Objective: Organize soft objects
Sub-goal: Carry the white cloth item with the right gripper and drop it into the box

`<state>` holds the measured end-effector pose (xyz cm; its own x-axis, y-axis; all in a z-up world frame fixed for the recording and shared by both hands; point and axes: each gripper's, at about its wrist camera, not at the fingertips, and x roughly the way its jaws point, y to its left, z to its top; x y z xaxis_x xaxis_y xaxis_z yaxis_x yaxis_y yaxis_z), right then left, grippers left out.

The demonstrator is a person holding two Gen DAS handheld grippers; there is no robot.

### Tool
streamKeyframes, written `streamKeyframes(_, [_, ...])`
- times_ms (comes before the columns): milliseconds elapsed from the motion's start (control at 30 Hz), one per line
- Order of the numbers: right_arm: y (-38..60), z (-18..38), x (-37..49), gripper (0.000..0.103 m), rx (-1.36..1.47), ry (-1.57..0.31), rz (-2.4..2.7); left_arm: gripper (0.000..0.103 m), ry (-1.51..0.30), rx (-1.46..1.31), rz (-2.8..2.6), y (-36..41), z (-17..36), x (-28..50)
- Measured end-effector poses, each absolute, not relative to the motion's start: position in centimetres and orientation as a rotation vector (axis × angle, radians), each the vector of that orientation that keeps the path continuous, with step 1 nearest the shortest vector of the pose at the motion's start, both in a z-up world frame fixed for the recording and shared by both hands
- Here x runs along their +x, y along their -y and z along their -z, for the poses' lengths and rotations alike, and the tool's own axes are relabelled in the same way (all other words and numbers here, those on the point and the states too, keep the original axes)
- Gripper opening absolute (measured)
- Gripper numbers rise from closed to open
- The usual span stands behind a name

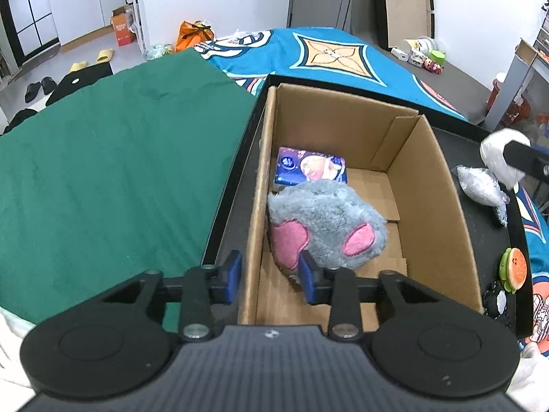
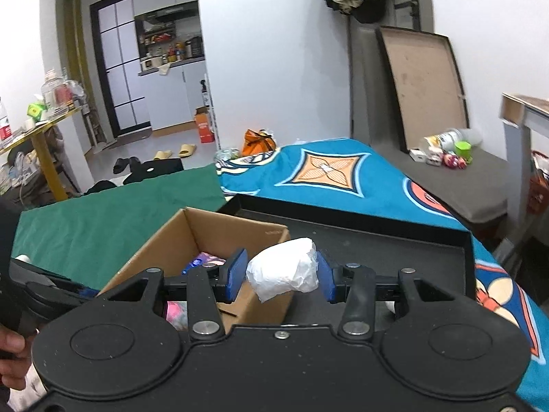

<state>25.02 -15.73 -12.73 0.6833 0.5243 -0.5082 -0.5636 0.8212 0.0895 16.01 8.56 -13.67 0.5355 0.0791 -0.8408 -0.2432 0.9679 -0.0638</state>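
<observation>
An open cardboard box stands in a black tray. Inside it lie a grey plush with pink patches and a purple packet. My left gripper hangs open over the box's near left corner, one pad outside the wall and one inside beside the plush, gripping nothing. In the right wrist view my right gripper is shut on a crumpled white bundle, held above the tray just right of the box. That bundle also shows at the far right of the left wrist view.
On the tray's right side lie a clear plastic bag, a burger toy and a black-and-white soft thing. A green cloth and a blue patterned sheet cover the bed. A hand shows at the lower left.
</observation>
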Motion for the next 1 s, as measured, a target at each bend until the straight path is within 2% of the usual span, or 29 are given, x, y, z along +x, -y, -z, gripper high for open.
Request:
streamKeyframes(133, [14.2,12.7,25.1,0.044,-0.084,-0.545,-0.634,0.014,-1.017,-0.166,-0.199,-9.1,14.3,16.0])
streamKeyframes(200, [13.5,12.8,25.2,0.044,-0.096,-0.553,-0.647,0.010,-1.030,-0.168,-0.196,-9.3,14.5,15.9])
streamKeyframes(700, [10.2,13.0,25.8,0.047,-0.117,-0.551,-0.688,0.010,-1.032,-0.170,-0.164,-10.2,14.0,15.5])
streamKeyframes(800, [9.8,13.2,25.7,0.059,-0.134,-0.550,-0.687,0.010,-1.031,-0.170,-0.174,-10.4,13.8,15.3])
streamKeyframes(867, [10.0,13.5,25.4,0.070,-0.132,-0.553,-0.681,0.011,-1.028,-0.178,-0.178,-10.5,13.6,15.1])
streamKeyframes(1000, [10.9,14.0,24.9,0.074,-0.126,-0.577,-0.669,0.014,-1.020,-0.170,-0.186,-10.1,13.1,15.0])
